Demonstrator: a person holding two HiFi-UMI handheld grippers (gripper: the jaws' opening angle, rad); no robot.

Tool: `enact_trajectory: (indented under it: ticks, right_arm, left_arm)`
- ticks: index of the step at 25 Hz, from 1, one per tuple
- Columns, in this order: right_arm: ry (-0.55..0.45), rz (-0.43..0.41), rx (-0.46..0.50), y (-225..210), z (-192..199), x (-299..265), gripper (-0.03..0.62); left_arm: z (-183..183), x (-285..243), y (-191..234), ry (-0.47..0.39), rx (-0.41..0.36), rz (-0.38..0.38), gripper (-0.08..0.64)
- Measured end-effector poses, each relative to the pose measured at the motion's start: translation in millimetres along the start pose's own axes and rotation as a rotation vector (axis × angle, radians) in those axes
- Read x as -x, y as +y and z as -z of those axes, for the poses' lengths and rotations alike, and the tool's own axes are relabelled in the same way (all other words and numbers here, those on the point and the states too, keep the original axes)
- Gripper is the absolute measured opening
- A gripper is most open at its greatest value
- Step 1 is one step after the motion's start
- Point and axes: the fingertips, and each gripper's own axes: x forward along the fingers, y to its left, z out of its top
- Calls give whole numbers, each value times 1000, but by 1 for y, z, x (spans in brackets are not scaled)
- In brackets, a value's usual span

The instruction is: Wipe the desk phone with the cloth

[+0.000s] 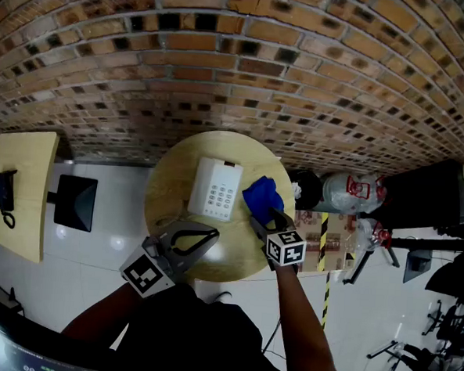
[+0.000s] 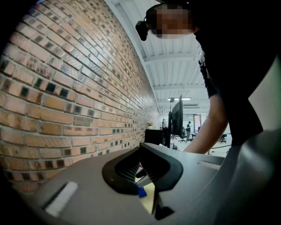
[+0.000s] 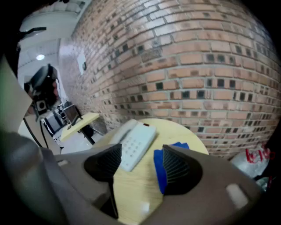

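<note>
The white desk phone [image 1: 214, 189] lies on the round wooden table [image 1: 165, 188], its handset along its left side. A crumpled blue cloth [image 1: 263, 197] sits just right of it. My right gripper [image 1: 269, 220] hovers over the cloth's near edge, open, with nothing between its jaws. In the right gripper view [image 3: 140, 158] the phone [image 3: 136, 143] shows past the gap and the cloth [image 3: 160, 169] lies behind the right jaw. My left gripper [image 1: 215, 234] is shut and empty over the table's near edge. Its own view [image 2: 141, 176] looks along the brick wall, a sliver of blue cloth [image 2: 141, 192] showing below.
A brick wall [image 1: 239, 64] runs behind the table. At the left stand a rectangular wooden side table [image 1: 27, 207] with a black handset [image 1: 4, 194] and a dark stool [image 1: 76, 203]. Bags and a cardboard box [image 1: 323, 229] crowd the floor at the right.
</note>
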Motion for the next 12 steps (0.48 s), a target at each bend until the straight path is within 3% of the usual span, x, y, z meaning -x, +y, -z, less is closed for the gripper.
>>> enact_trajectory:
  ticks: [3, 7, 10, 12]
  right_arm:
    - [109, 55, -39, -50, 21, -47, 281]
    - [203, 125, -56, -98, 35, -85, 282]
    - [271, 130, -30, -112, 45, -105, 282]
    - [350, 132, 9, -117, 58, -118, 282]
  left_arm:
    - [14, -4, 22, 34, -115, 68, -12]
    - [36, -5, 42, 71, -38, 57, -12]
    - [48, -5, 47, 93, 30, 35, -12]
    - [53, -6, 46, 107, -16, 59, -12]
